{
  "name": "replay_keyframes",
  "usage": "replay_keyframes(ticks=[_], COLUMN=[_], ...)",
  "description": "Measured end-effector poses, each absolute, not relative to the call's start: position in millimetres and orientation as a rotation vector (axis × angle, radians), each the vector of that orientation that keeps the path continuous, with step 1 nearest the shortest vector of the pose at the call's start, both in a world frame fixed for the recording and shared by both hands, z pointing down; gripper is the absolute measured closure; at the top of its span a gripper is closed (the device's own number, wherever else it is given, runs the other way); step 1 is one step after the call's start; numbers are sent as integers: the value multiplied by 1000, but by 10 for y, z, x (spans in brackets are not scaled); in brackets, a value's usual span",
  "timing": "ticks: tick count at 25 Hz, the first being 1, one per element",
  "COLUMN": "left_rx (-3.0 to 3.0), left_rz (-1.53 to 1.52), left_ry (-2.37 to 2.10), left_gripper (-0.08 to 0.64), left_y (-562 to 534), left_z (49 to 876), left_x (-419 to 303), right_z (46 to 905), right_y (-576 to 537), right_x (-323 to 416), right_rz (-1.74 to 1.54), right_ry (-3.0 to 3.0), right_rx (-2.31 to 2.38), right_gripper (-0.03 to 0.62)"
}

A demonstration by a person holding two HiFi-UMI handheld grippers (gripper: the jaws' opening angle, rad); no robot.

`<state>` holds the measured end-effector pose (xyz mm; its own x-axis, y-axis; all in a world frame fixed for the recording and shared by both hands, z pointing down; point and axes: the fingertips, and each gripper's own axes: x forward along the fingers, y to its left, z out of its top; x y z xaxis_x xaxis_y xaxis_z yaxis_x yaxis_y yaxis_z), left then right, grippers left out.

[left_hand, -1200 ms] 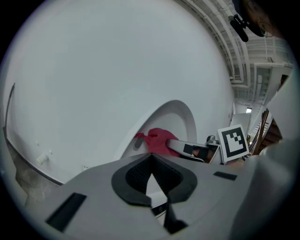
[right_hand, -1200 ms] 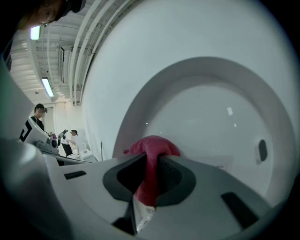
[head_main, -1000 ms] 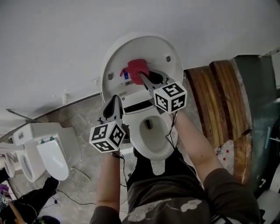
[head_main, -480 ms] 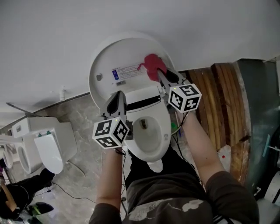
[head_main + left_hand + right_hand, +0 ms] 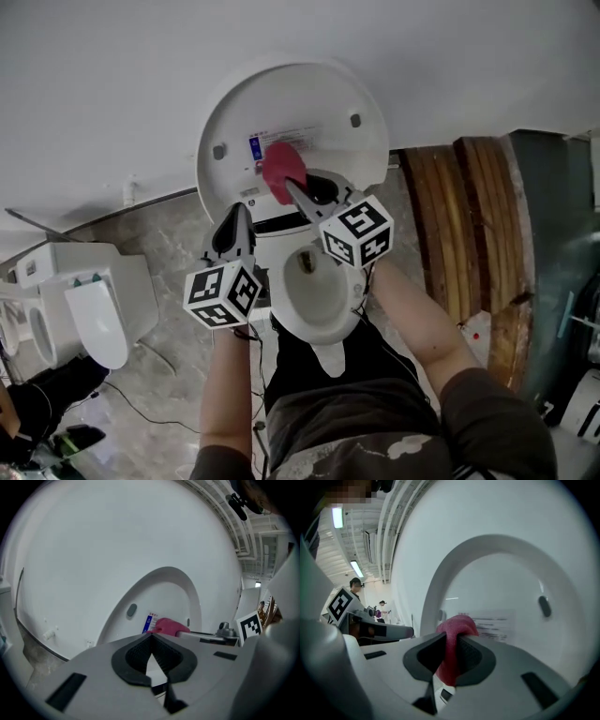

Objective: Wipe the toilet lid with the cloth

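Right claw (image 5: pixel 452 641): clamped on the cloth (image 5: pixel 279 167), which is pinched between its pads; the tip points at the middle of the lid's (image 5: pixel 314 98) inner face.
Cloth: deep pink and soft, bunched into a rounded lump just past the claw tips. A narrower strip runs down between the pads. The lump lies on the lid and partly covers the label (image 5: pixel 494 623).
Left claw (image 5: pixel 151 637): closed, with nothing between the pads. It is left of the right claw and nearer, pointing at the lid's lower left; whether it touches the lid cannot be told.
Lid: white, glossy and oval, raised with its inner face toward the person. A small grey bumper (image 5: pixel 355 120) sits to the far right and another to the left.
Label: pale with fine print and a blue patch at its left end.
Bowl (image 5: pixel 323 314): white and uncovered, just near of the lid.
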<state>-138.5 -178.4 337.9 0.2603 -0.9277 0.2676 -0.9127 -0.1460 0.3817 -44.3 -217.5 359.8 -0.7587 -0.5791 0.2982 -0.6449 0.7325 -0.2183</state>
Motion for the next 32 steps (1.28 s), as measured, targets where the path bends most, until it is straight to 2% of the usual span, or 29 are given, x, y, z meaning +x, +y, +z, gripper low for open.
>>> replay_keyframes(ticks=[7, 12, 21, 32], left_rx=[2055, 2050, 2090, 2206], left_rz=[16, 34, 83, 82], left_ry=[-1682, -1667, -1588, -1439], left_gripper=[554, 554, 554, 554], left_y=[-1686, -1719, -1857, -2107], left_z=[3668, 3877, 4079, 4095], left_x=[-1835, -1927, -1556, -448], right_z=[3893, 4030, 4284, 4381], right_y=[-2019, -2209, -2464, -2684], right_x=[-1449, -1632, -767, 709], right_rz=[408, 428, 609, 589], right_ry=[-2784, -2799, -2741, -2564], right_rx=[781, 842, 1154, 1499], right_gripper=[543, 543, 543, 543])
